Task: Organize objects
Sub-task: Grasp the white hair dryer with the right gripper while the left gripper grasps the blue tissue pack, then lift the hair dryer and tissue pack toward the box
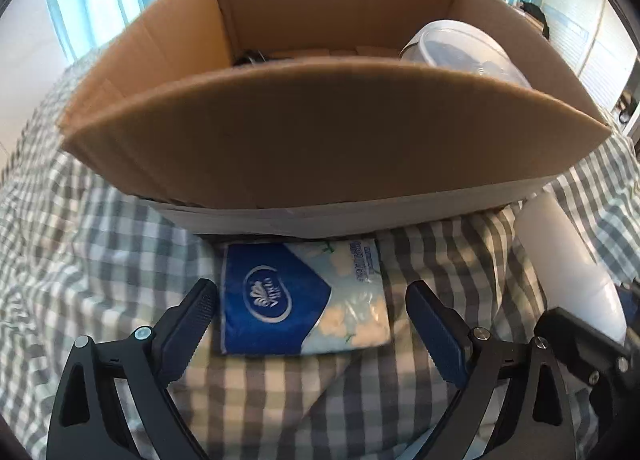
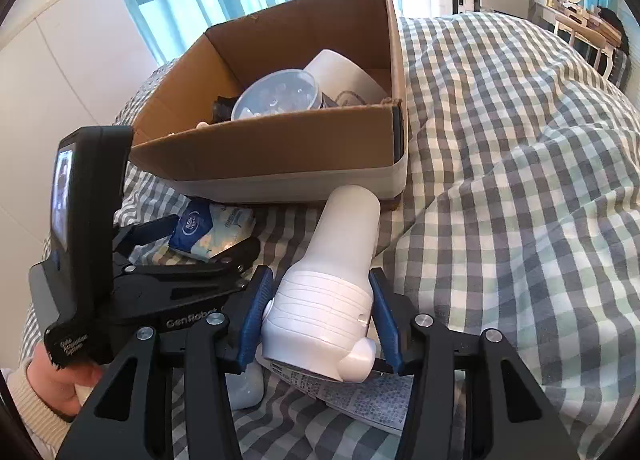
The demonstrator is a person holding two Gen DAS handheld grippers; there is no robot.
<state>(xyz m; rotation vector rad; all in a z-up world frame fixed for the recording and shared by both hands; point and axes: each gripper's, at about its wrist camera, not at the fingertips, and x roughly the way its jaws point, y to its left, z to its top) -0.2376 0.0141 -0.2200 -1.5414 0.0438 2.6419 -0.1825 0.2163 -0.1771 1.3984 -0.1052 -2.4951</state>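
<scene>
A blue and white tissue pack (image 1: 304,296) lies on the checked bedcover just in front of an open cardboard box (image 1: 320,132). My left gripper (image 1: 312,300) is open, its fingers on either side of the pack, not touching it. The pack (image 2: 212,230) and box (image 2: 280,148) also show in the right wrist view. My right gripper (image 2: 320,320) is shut on a white plastic bottle (image 2: 336,280), which points toward the box. The bottle (image 1: 568,264) shows at the right of the left wrist view.
The box holds a clear lidded tub (image 2: 276,94), a white container (image 2: 340,74) and dark items. A printed leaflet (image 2: 360,400) lies under the bottle. The checked bedcover (image 2: 520,180) rises to the right. Furniture stands at the far right.
</scene>
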